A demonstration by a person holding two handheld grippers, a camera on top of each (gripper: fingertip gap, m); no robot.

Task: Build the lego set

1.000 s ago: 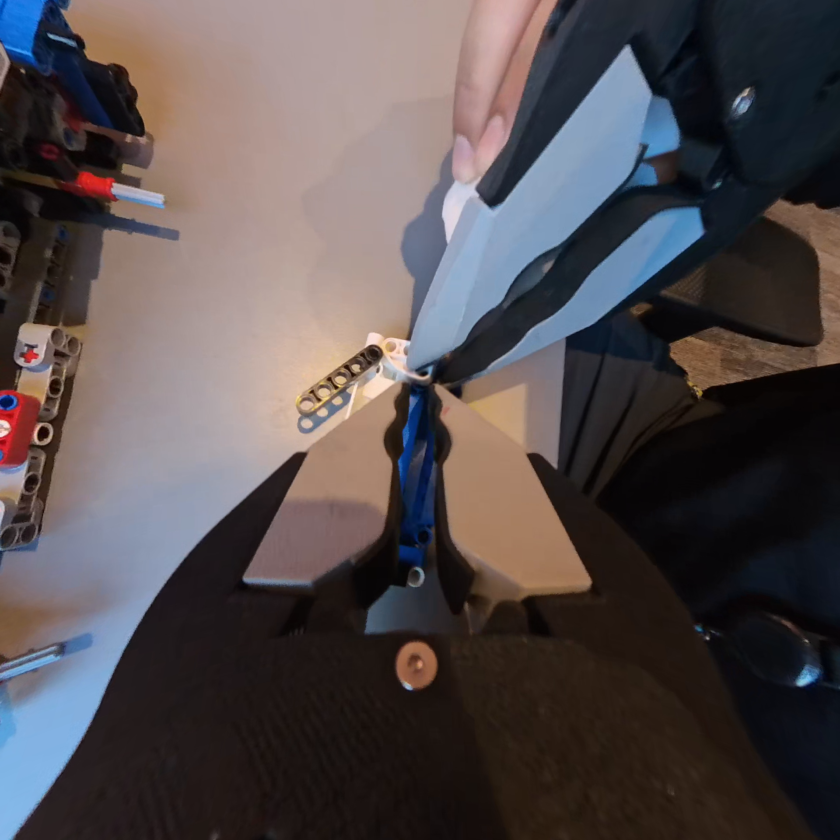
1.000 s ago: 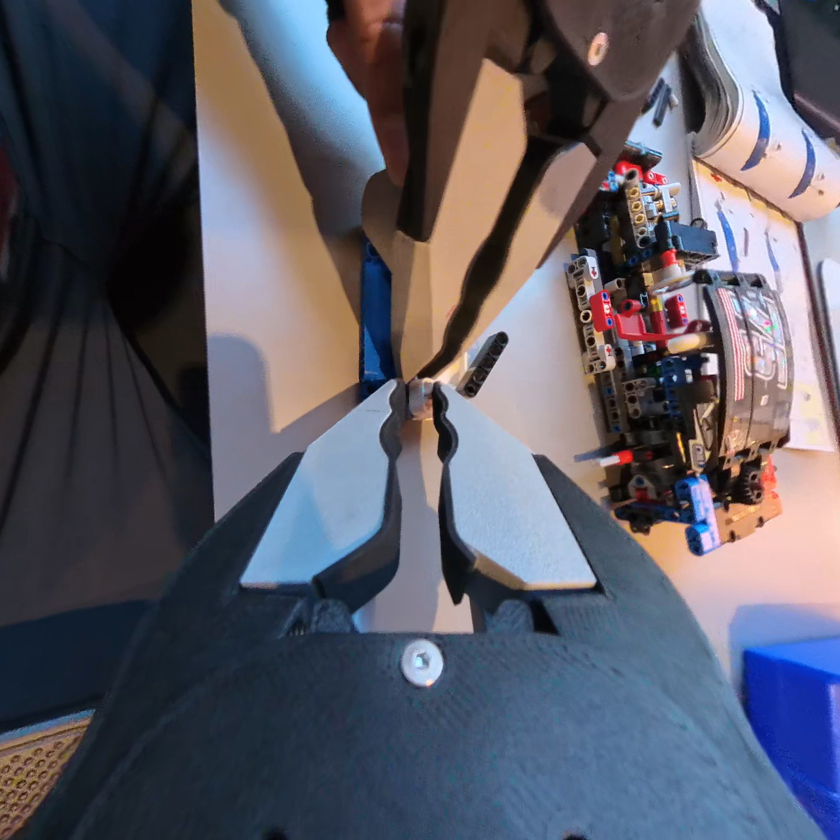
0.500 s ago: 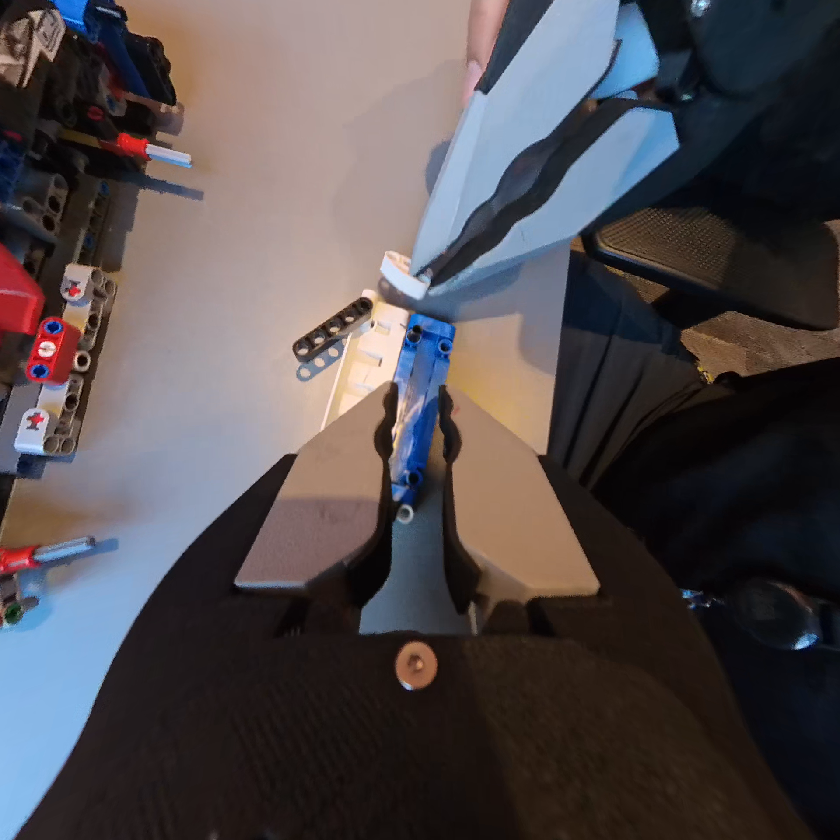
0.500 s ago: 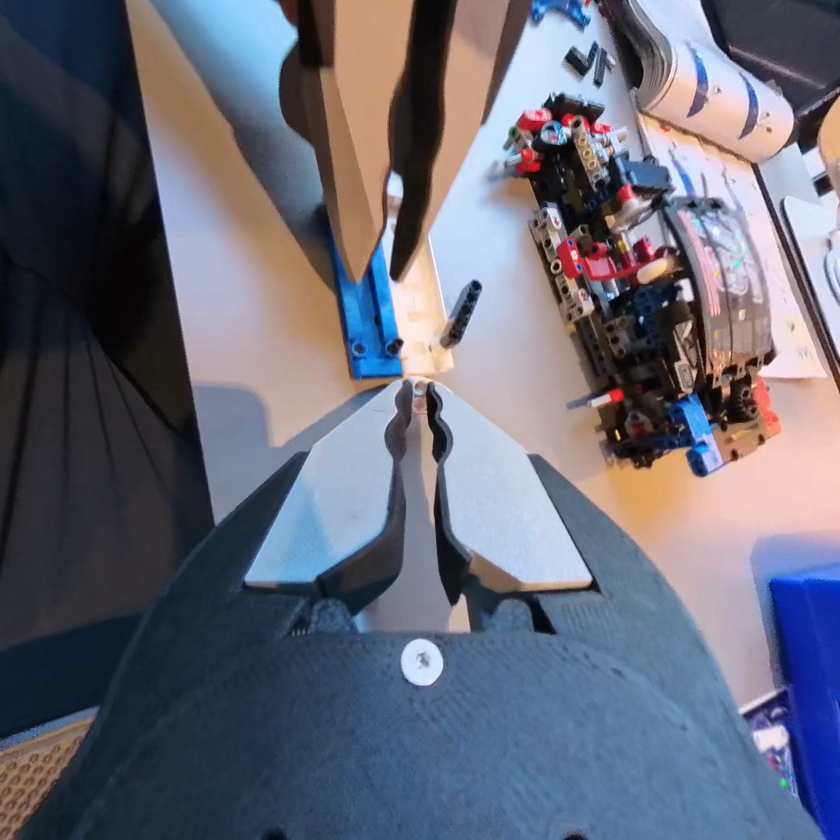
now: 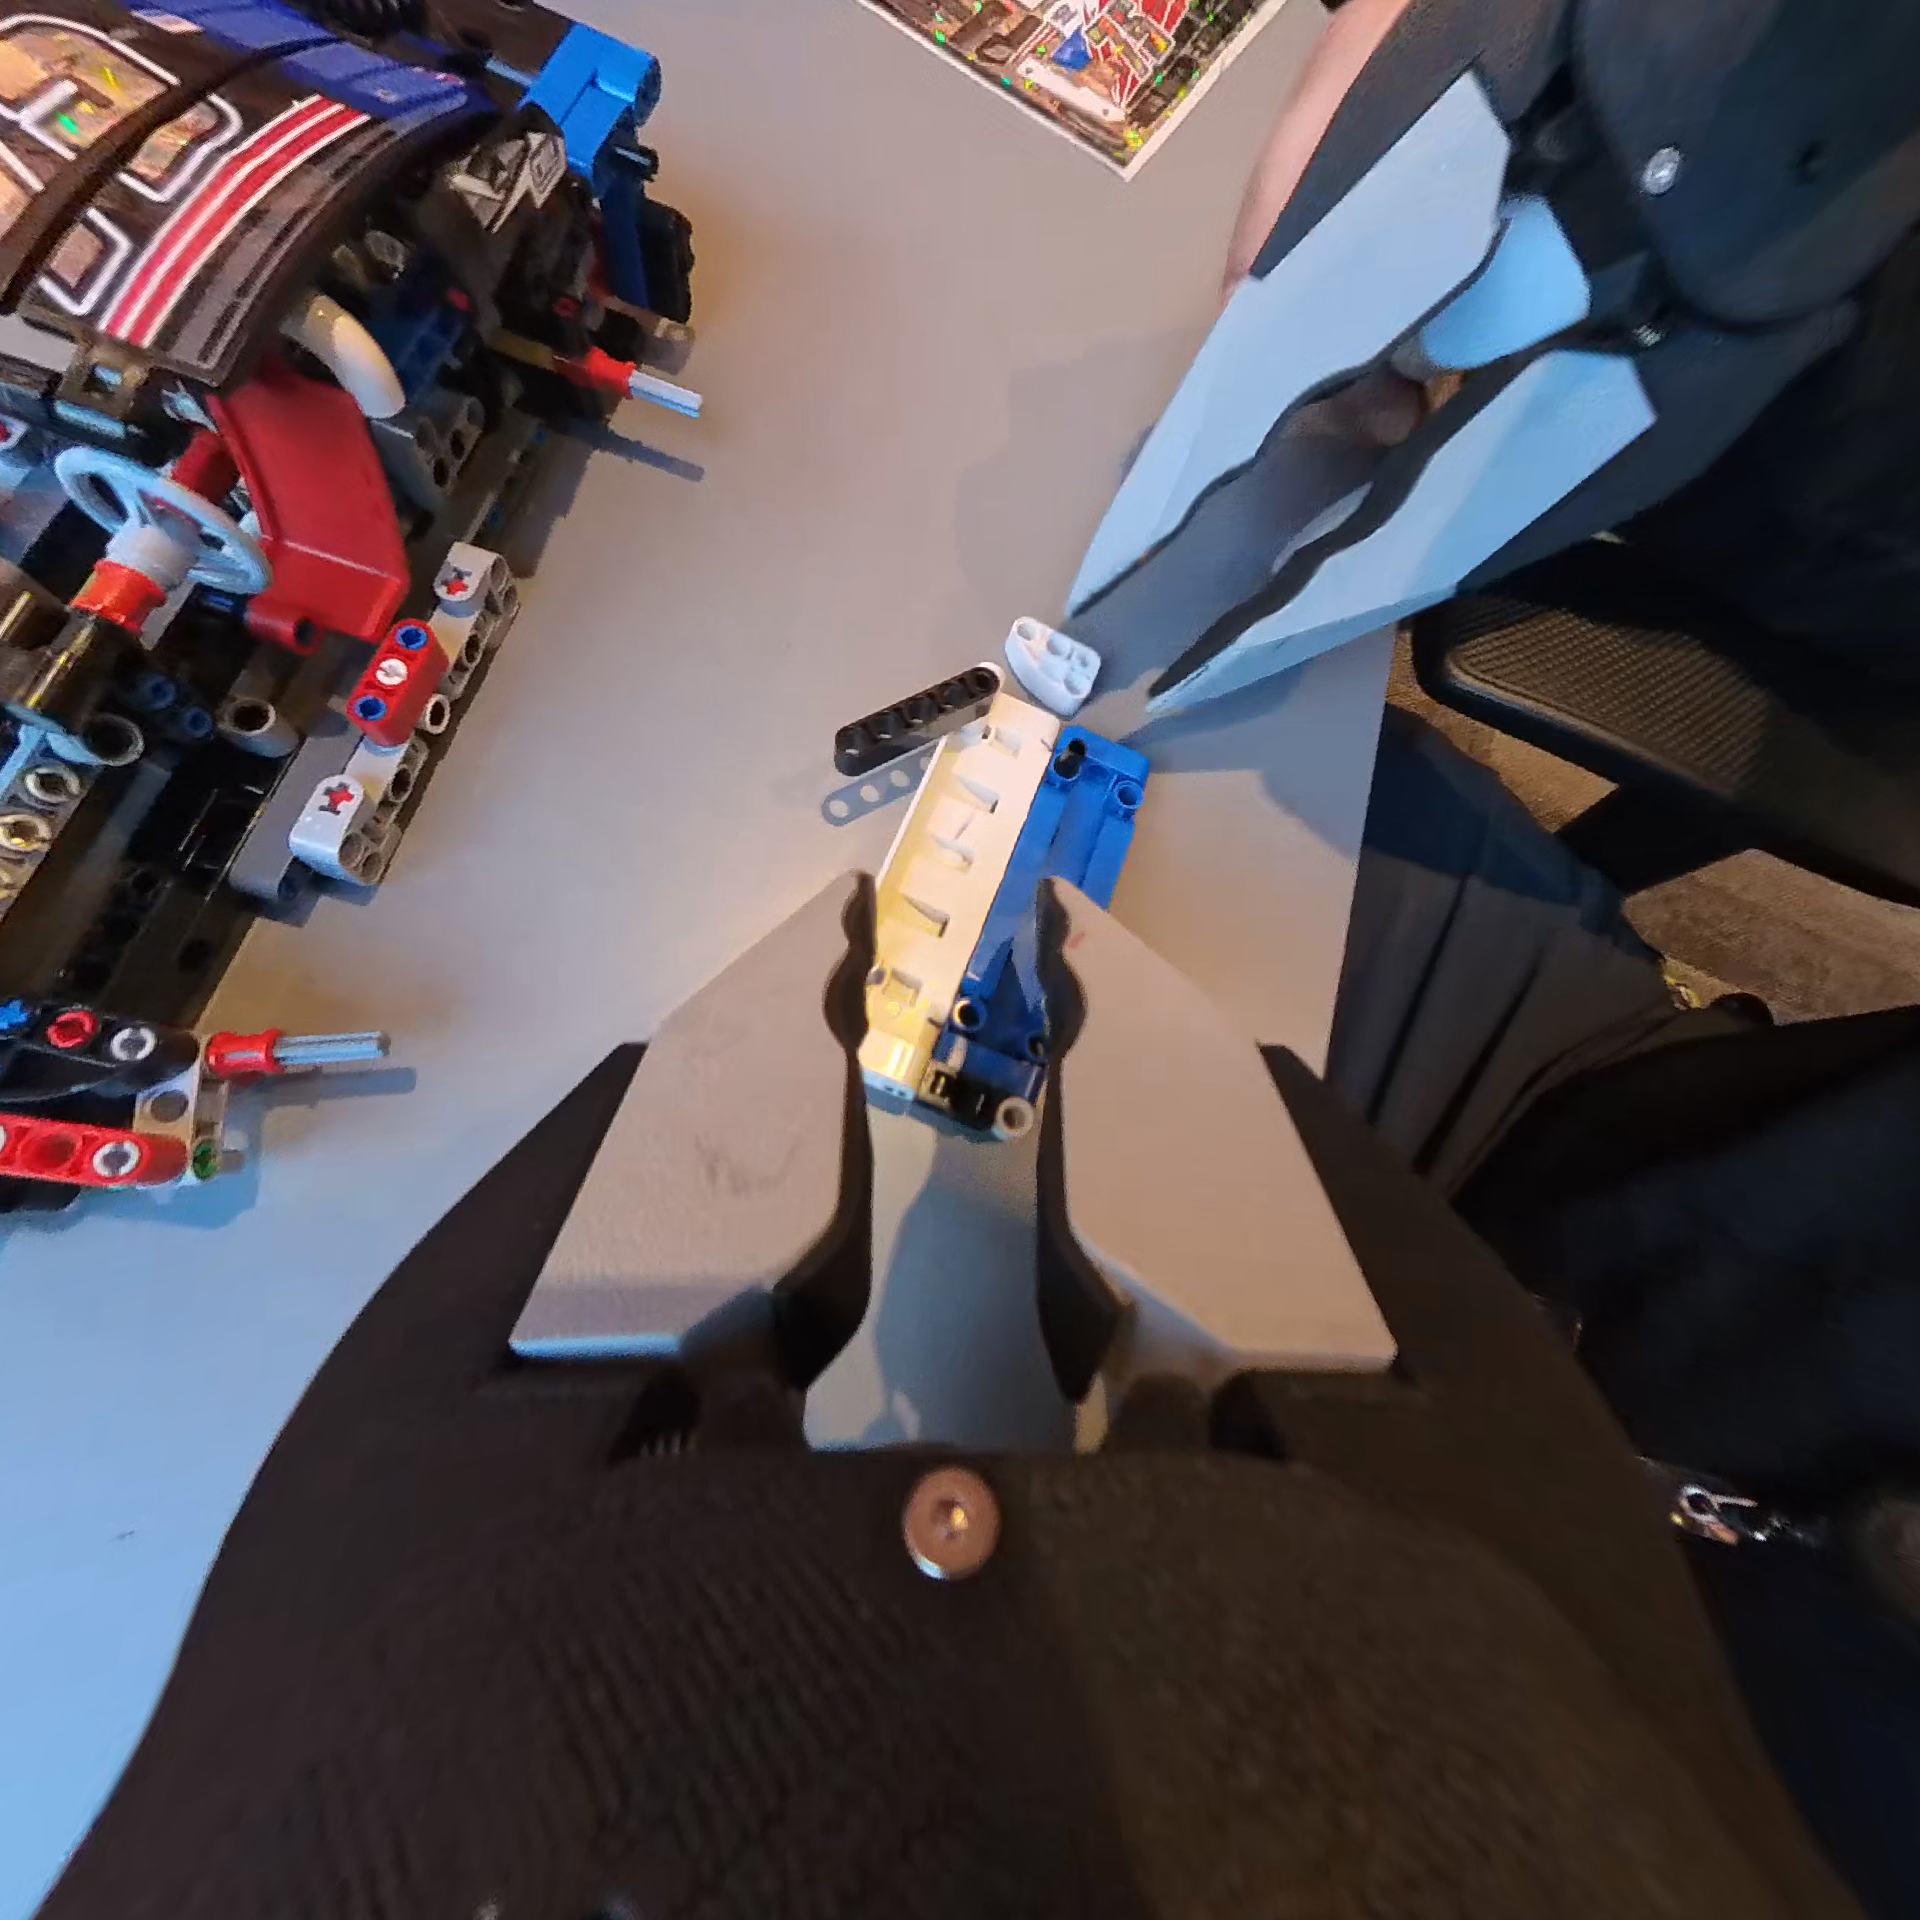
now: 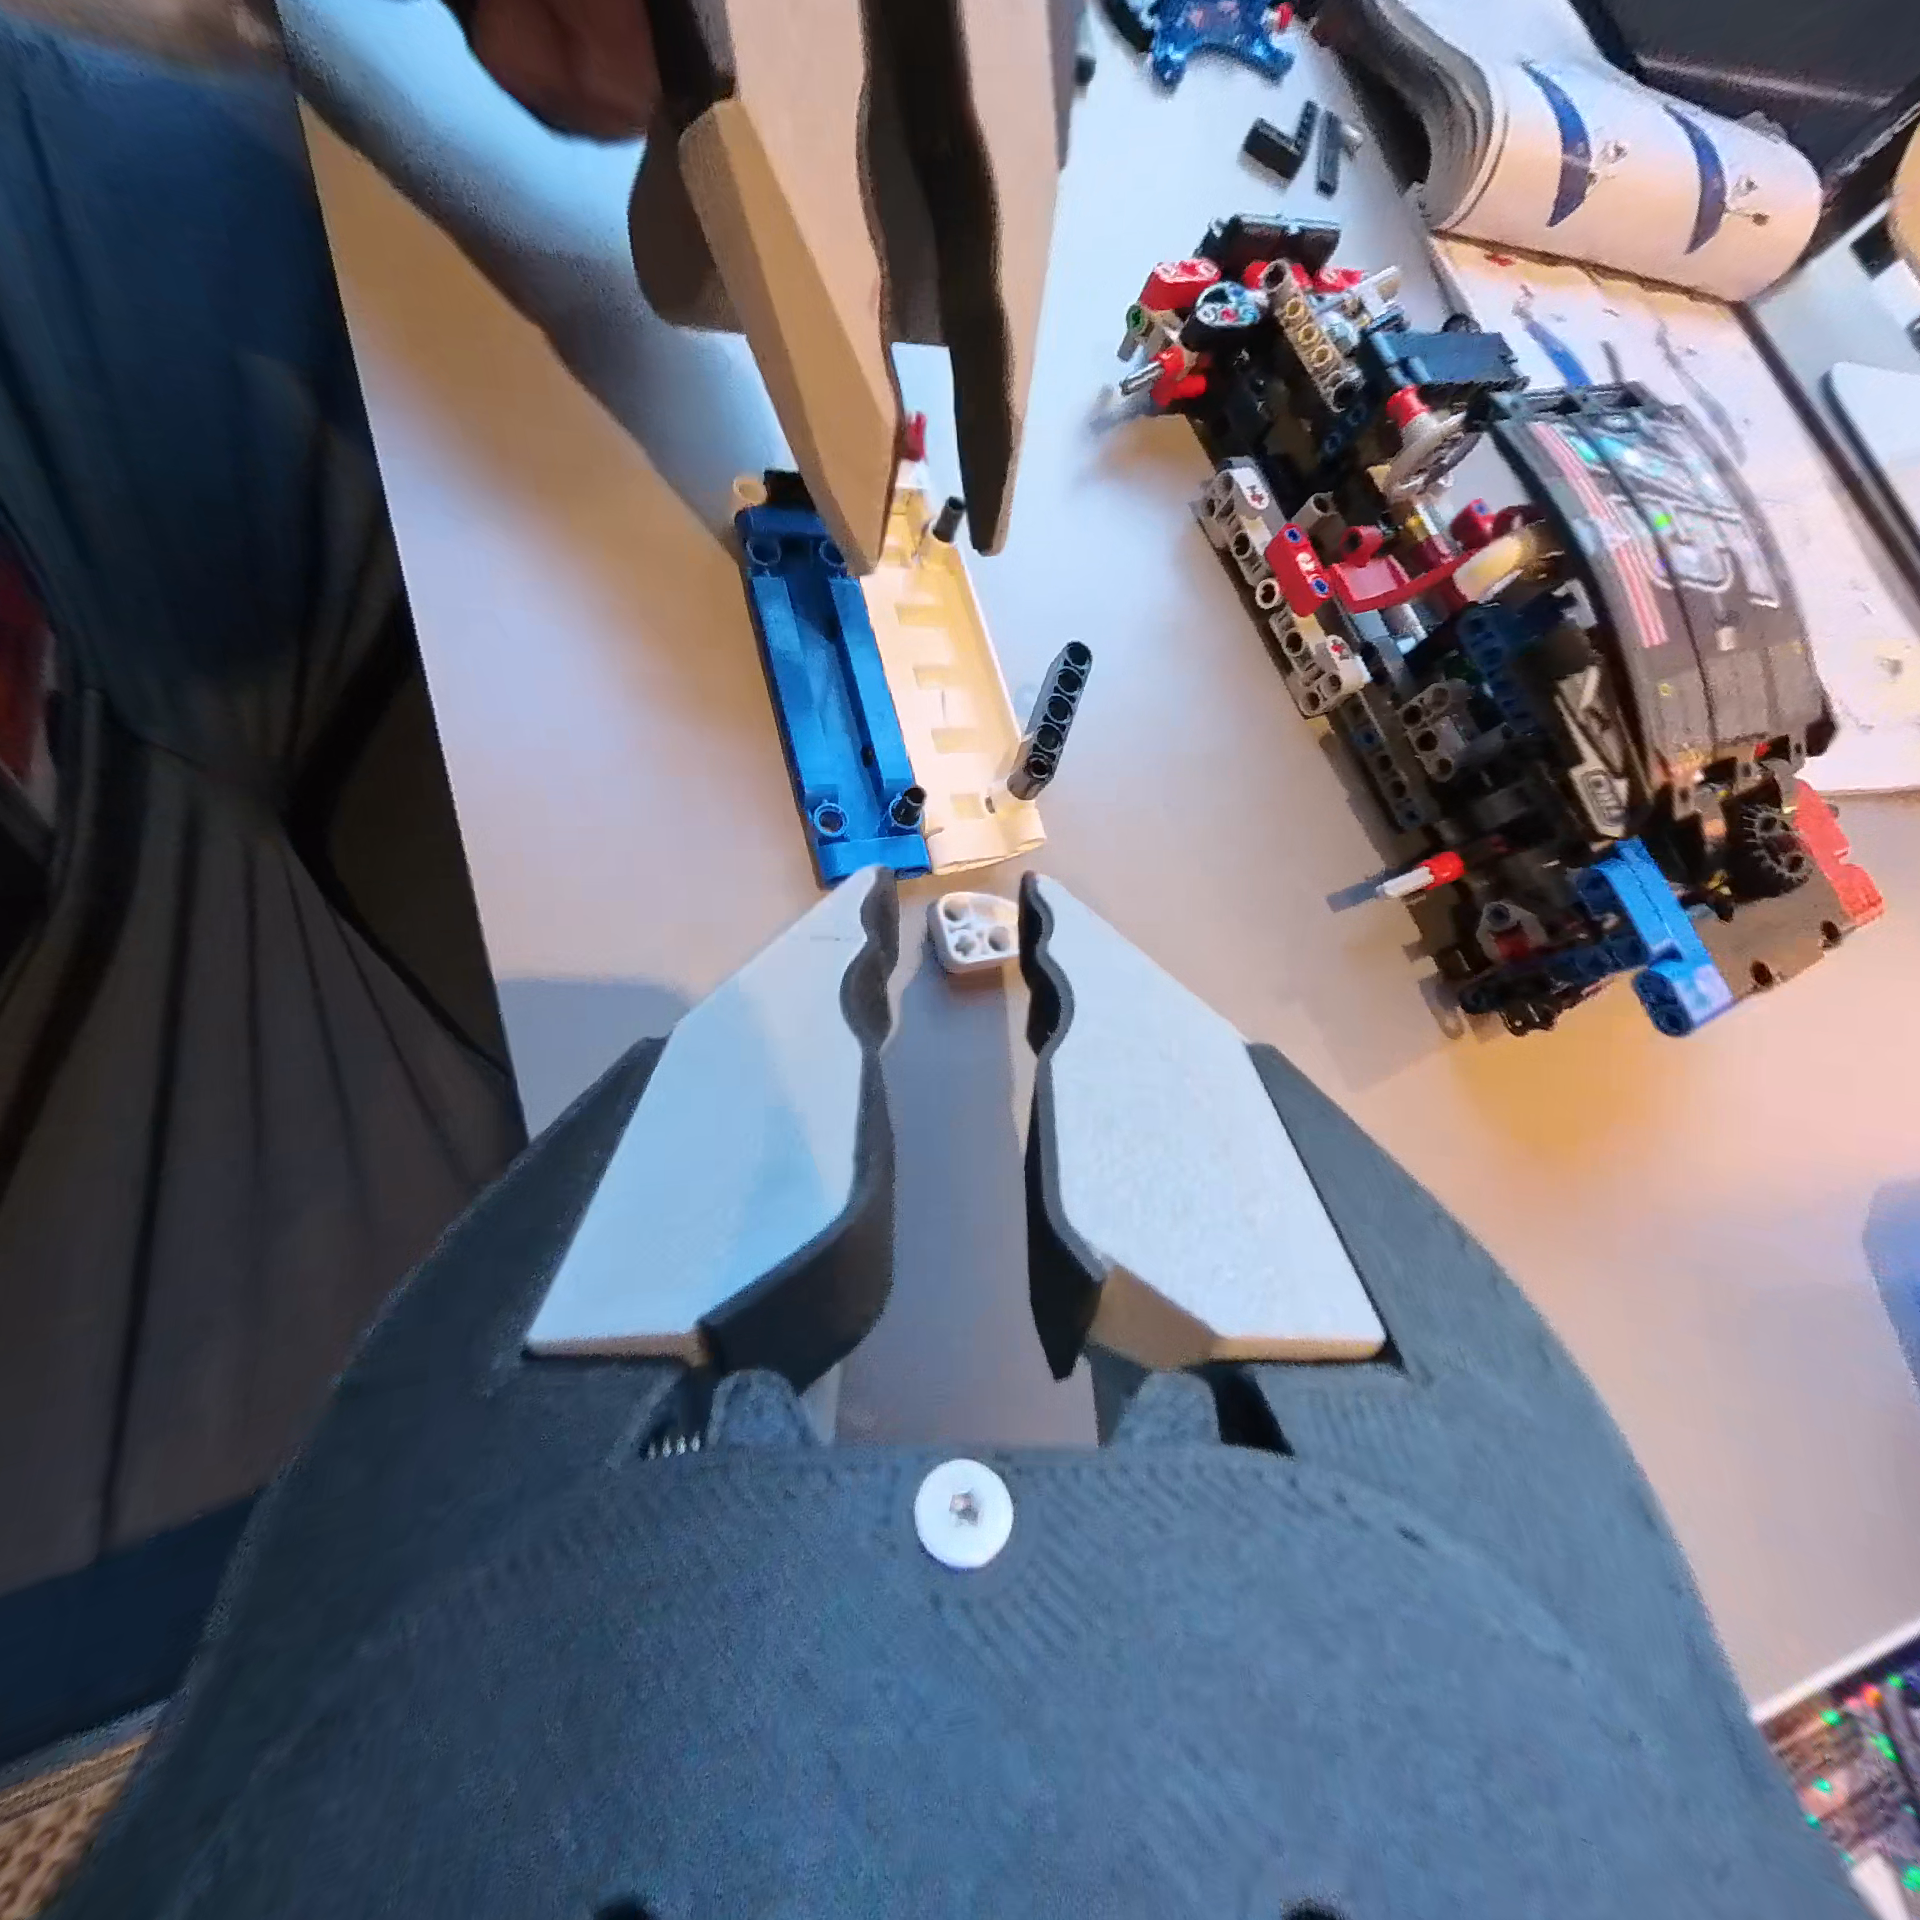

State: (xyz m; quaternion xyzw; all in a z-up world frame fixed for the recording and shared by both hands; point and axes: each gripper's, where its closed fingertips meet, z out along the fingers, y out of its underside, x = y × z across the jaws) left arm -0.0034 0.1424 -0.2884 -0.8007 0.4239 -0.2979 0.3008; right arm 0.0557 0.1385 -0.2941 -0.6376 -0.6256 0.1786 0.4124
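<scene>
Both wrist cameras look steeply down, close, from opposite ends, sharing the blue-and-white panel assembly (image 5: 997, 894) (image 6: 883, 707).

Black hand-held gripper (image 5: 951, 914), grey fingers (image 5: 727, 1143), silver screw (image 5: 951, 1525)

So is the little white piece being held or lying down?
Lying loose: white piece rests on the table between the right gripper's open jaws.

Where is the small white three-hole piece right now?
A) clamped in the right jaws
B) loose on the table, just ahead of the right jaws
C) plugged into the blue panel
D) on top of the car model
B: the small white piece lies on the table off the end of the white panel, with the right gripper open and not touching it.
</scene>
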